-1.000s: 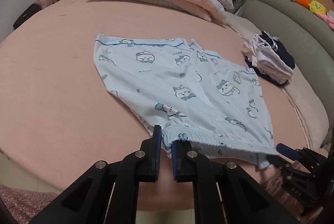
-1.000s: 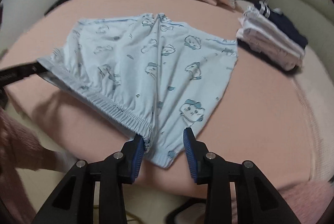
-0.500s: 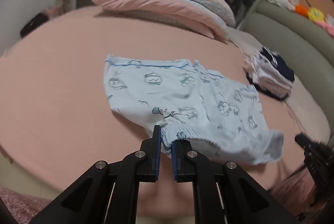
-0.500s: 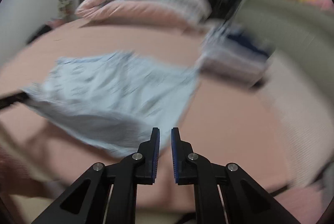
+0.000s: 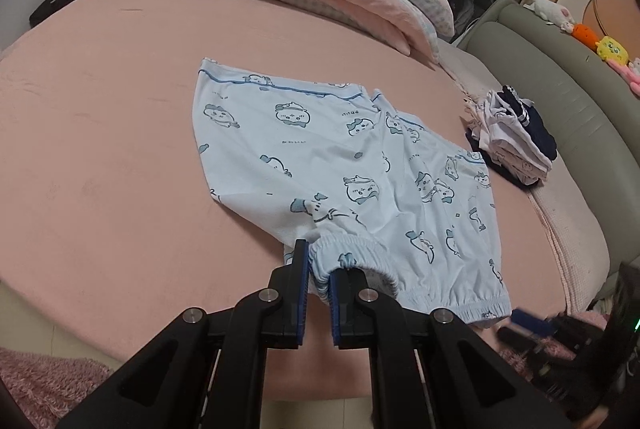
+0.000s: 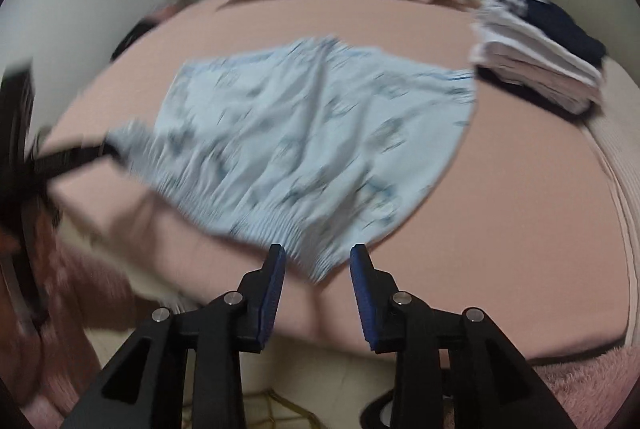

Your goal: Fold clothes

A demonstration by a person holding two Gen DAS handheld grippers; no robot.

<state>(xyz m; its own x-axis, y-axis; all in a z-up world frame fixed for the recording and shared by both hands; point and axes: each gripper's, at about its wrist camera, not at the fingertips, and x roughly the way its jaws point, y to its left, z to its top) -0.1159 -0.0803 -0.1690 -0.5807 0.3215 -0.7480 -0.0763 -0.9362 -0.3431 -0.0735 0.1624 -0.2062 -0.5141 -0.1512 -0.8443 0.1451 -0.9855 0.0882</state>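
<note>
Shorts: one pair of shorts (image 5: pixel 352 165), near the bed (image 5: pixel 100 133) front edge.
Folded clothes: one pile (image 5: pixel 512 137), right edge.
Left tool (image 5: pixel 319 269): clamped on waistband.
Right tool (image 6: pixel 318 269): jaws just opened, waistband corner between, unpressed.

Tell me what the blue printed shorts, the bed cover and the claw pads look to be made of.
Shorts: thin, matte knit, likely cotton; it wrinkles softly and the waistband gathers on elastic.
Bed cover: pink, short-napped plush or fleece, by the brushed smudges; uncertain.
Left claw pads: blue ribbed rubber or plastic, on matte black, probably plastic arms with metal bolts.
</note>
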